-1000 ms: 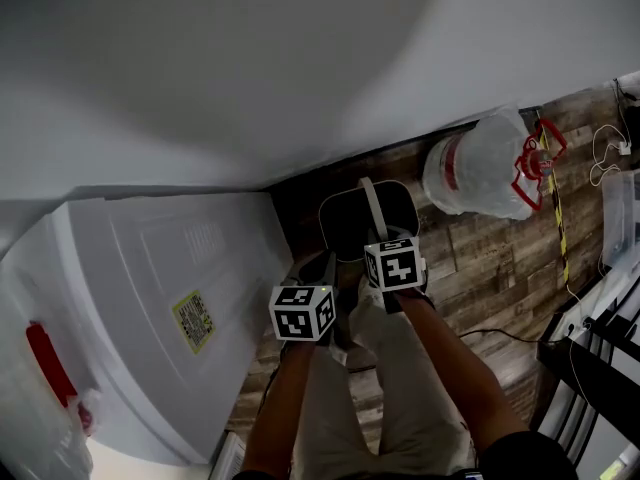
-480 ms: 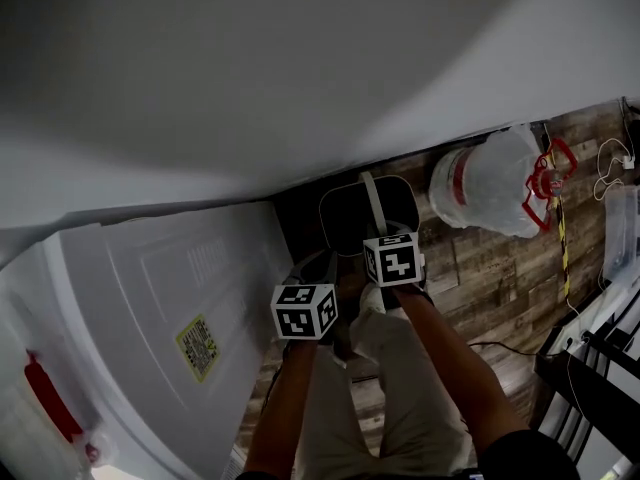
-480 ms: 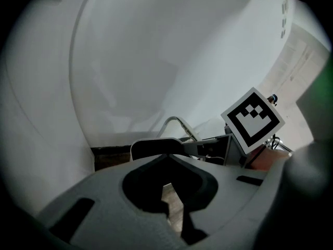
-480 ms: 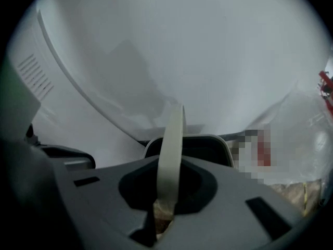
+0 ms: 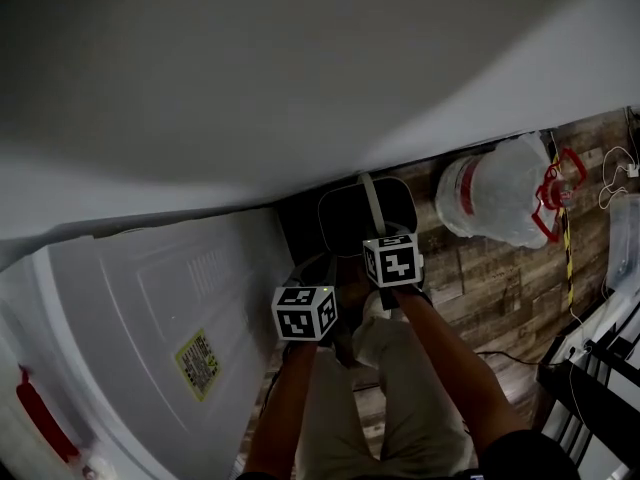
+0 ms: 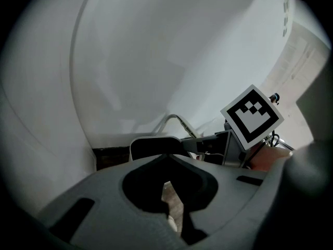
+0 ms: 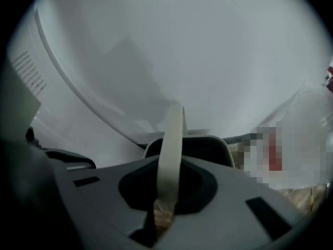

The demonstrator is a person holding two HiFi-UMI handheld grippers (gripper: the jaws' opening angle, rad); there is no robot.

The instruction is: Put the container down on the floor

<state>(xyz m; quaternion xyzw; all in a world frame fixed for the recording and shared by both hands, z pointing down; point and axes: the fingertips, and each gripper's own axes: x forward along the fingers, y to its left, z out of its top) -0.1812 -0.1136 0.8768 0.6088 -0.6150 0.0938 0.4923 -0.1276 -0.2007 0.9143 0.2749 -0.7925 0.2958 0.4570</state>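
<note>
The dark, rounded plastic container (image 5: 350, 220) with a pale rim hangs by its cream strap handle (image 7: 171, 155) over the wood-plank floor (image 5: 480, 268), beside a large white appliance (image 5: 150, 318). The right gripper (image 7: 166, 202) is clamped on that handle. The left gripper (image 6: 169, 191), jaws together and empty, sits just beside the container.

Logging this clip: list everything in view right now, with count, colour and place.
dark container: one, black, centre, by the wall foot
pale strap handle: one, cream, arching over the container
wood-plank floor: brown-grey, right
large appliance: one, white, yellow label, left
plastic-wrapped bucket: one, white, red band, upper right
striped strip: one, yellow-black, right floor
shelf rack: one, black, lower right
wall: white, top
trousers: beige, bottom
left gripper: grey, shut, empty
right gripper: grey, shut on the handle
</note>
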